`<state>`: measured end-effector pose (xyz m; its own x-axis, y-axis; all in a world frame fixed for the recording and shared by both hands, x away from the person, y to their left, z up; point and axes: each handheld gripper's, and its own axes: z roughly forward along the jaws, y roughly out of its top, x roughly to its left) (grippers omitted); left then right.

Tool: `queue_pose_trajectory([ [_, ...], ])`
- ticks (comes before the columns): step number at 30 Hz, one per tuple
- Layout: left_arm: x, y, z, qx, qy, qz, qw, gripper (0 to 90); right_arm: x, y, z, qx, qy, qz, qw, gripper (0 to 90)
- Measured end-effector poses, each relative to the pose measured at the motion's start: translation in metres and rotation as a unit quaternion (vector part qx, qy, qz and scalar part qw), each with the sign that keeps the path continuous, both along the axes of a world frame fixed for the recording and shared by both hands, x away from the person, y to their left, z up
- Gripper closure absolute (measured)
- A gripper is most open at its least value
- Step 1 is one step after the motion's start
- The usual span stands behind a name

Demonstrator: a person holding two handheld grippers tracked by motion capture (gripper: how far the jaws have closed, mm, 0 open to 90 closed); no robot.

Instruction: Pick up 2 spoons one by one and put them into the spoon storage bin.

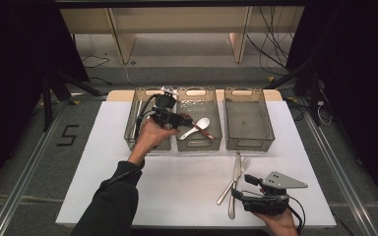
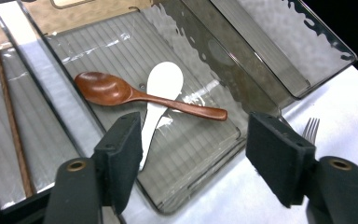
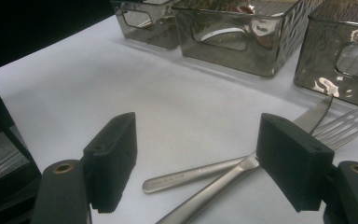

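Over the middle bin: left gripper [image 1: 176, 118] hovers with jaws wide apart, nothing between them.
Middle bin [image 2: 242, 135]: holds a brown wooden spoon [image 2: 135, 93] lying across a white spoon [image 2: 161, 93]; the two touch where they cross.
Left bin [image 1: 133, 132]: chopsticks [image 2: 10, 116] lie along its floor.
Right bin [image 1: 249, 125]: looks bare, as far as the tinted walls let me judge.
Near table edge: right gripper [image 1: 242, 187] is held low over the white table [image 1: 177, 187], jaws wide, gripping nothing.
Still to sort: knife [image 3: 242, 170] and fork [image 3: 205, 175] lie crossed on the table just ahead of the right gripper, well apart from the bins.
Progress, my reading: spoons and chopsticks look filed; knife and fork remain, likely bound for the right bin. Roughly two thirds done.
Hard to make out: count of chopsticks; left bin's far end sits behind the left gripper in the high view; fork's tines [image 2: 310, 129] are cut by a jaw in the left gripper view.
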<state>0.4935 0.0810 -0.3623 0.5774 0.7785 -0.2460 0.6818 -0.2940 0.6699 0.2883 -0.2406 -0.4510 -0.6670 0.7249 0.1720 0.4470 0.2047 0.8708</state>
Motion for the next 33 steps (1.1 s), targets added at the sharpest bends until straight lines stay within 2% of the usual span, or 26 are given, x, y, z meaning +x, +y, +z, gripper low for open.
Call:
queue_pose_trajectory([
  [6, -0.016, 0.011, -0.001, -0.010, -0.009, 0.001, 0.9999, 31.2, 0.000, 0.001, 0.000, -0.001, 0.001, -0.001, 1.0000, 29.8],
  [10, -0.029, 0.018, -0.005, -0.006, -0.015, -0.002, 0.9999, 29.8, 0.000, 0.001, 0.000, -0.003, 0.003, -0.002, 1.0000, 29.8],
  [22, -0.067, 0.039, -0.024, -0.019, -0.028, 0.001, 0.9994, 25.0, 0.000, 0.003, -0.002, -0.009, 0.007, 0.002, 0.9999, 30.0],
  [24, -0.070, 0.041, -0.026, -0.011, -0.030, -0.001, 0.9995, 24.5, 0.000, 0.004, -0.002, -0.011, 0.009, 0.003, 0.9999, 30.1],
  [33, -0.093, 0.056, -0.036, -0.034, -0.050, -0.004, 0.9982, 22.7, 0.000, 0.008, -0.004, -0.021, 0.014, 0.009, 0.9996, 31.7],
])
